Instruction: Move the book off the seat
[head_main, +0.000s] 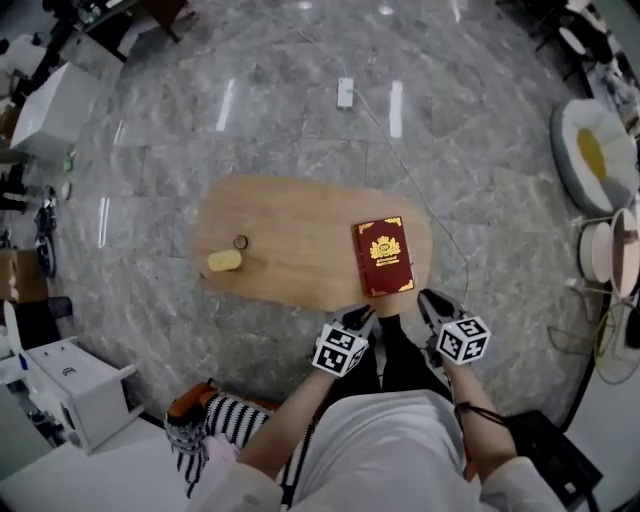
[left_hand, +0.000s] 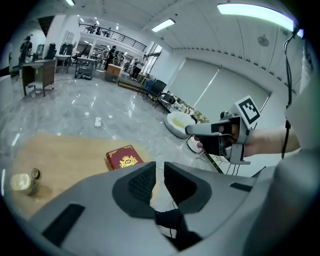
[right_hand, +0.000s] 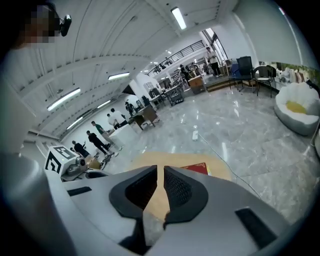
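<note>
Entry: book (head_main: 383, 256). Red cover with a gold crest, closed, lying flat on the right end of the seat (head_main: 290, 215), a light wooden oval top. Its near edge sits close to the rim on my side. Also on the seat, toward the left end and well apart from the book: a yellow lump (head_main: 224, 261) with a small dark ring (head_main: 240, 242) just beside it. Left gripper (head_main: 360, 318): poised above the seat's near rim, just left of the book's near edge, pointing forward and down. Its jaws are drawn close with only a thin slit between the pads and nothing in it. Right gripper (head_main: 432, 302): just right of the book's near corner, angled the same way, its claw likewise narrow and empty. Neither touches the book. Step in hand, as I judge it: the approach, with the book not yet taken and no part of the move done. Next move, as I judge it: I must spread at least one claw wide before descending. Because the book lies flat, a jaw needs an edge to get under, and the near corner by the rim looks the most reachable. Then close on it, lift, and carry it clear of the seat.
</note>
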